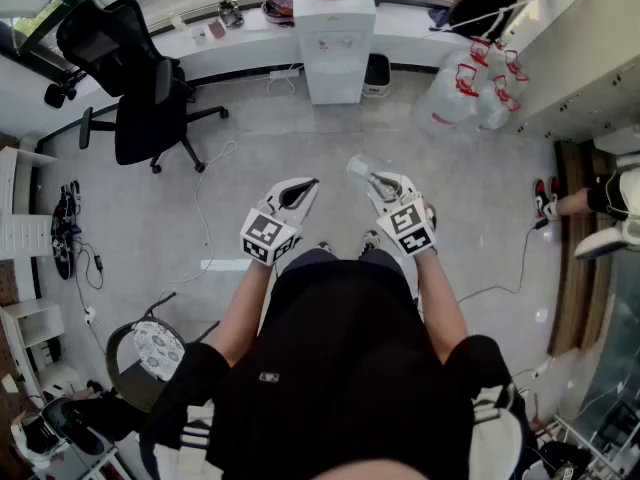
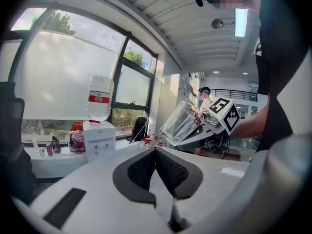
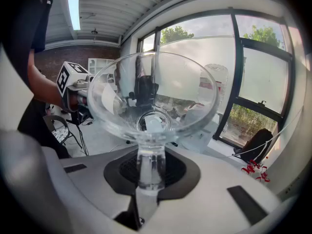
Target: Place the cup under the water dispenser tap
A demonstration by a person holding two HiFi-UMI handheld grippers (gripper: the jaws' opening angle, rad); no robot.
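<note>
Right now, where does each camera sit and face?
Head view: on the person's head, steeply down on torso, forearms, left tongs, right tongs; white water dispenser ahead.
Left gripper view: on shut left tongs, toward the dispenser; right forearm shows.
Right gripper view: on right tongs, through the gripped clear glass cup; left forearm shows.
All three share the cup.

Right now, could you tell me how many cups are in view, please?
1. The cup is held by its base in the right gripper; others may be hidden on the cluttered counter.
</note>
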